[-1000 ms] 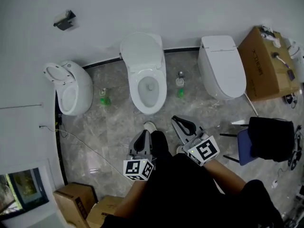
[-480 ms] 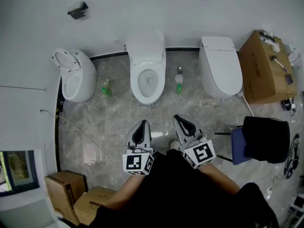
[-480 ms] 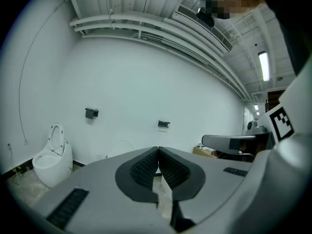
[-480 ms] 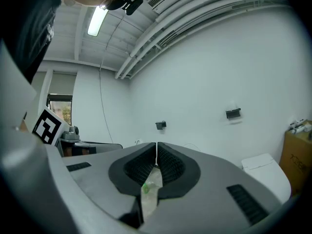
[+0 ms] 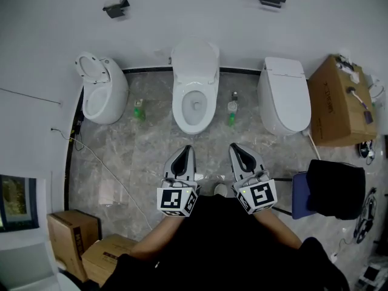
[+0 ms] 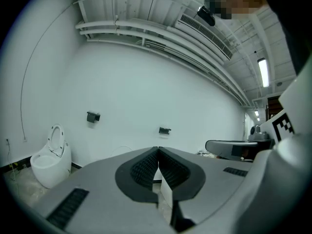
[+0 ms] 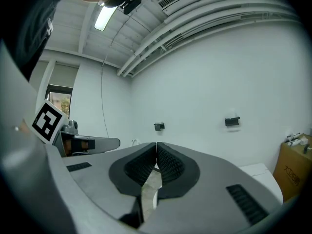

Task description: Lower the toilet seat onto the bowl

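White seat (image 5: 195, 58) stands raised behind the bowl (image 5: 195, 107); my left tongs (image 5: 187, 149) and right tongs (image 5: 234, 147) (both closed, empty) hang well short, so approach comes next.

Black clothing (image 5: 230, 247), grey grippers (image 5: 188, 148) (image 5: 233, 146) with ribbed black fingers (image 6: 144, 168), black-and-white marker cubes (image 5: 177, 201).

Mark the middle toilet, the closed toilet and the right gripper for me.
middle toilet (image 5: 195, 62): head view, on its raised lid.
closed toilet (image 5: 285, 99): head view, on its lid.
right gripper (image 5: 234, 147): head view, at its shut jaw tips.
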